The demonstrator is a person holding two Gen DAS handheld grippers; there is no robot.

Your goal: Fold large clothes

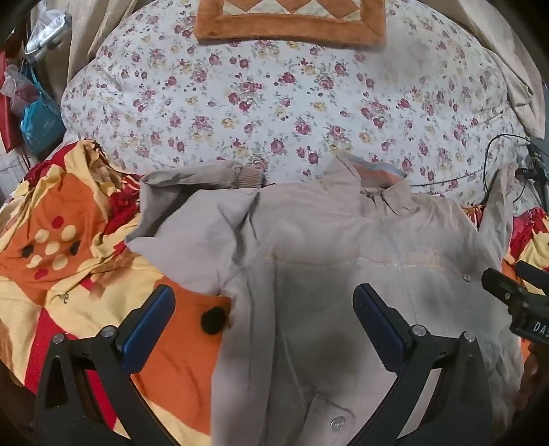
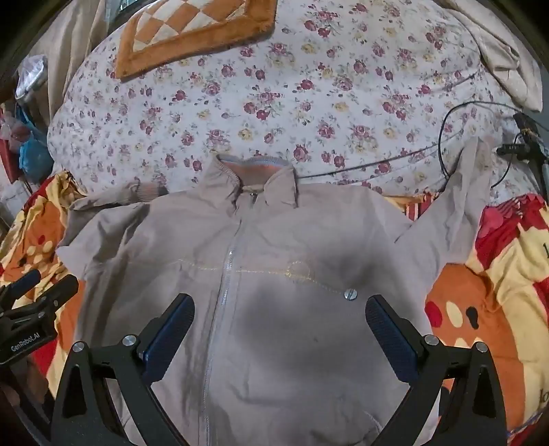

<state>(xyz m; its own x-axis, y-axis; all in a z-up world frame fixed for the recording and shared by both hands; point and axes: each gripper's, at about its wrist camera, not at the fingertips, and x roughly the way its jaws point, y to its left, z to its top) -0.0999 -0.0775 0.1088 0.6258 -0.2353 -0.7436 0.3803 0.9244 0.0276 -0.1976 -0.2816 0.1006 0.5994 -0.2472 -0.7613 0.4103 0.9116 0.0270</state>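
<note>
A beige zip-up jacket lies face up on the bed, collar away from me, zipper closed. Its left sleeve is bent across the top with the ribbed cuff near the collar. Its right sleeve stretches up and to the right. My left gripper is open and empty above the jacket's left side. My right gripper is open and empty above the jacket's chest. Each gripper shows at the edge of the other's view: the right one in the left wrist view, the left one in the right wrist view.
An orange, red and yellow patterned blanket lies under the jacket, also at right. A floral quilt lies beyond, with an orange checkered cushion on it. Black cables and a stand are at far right. Bags hang at left.
</note>
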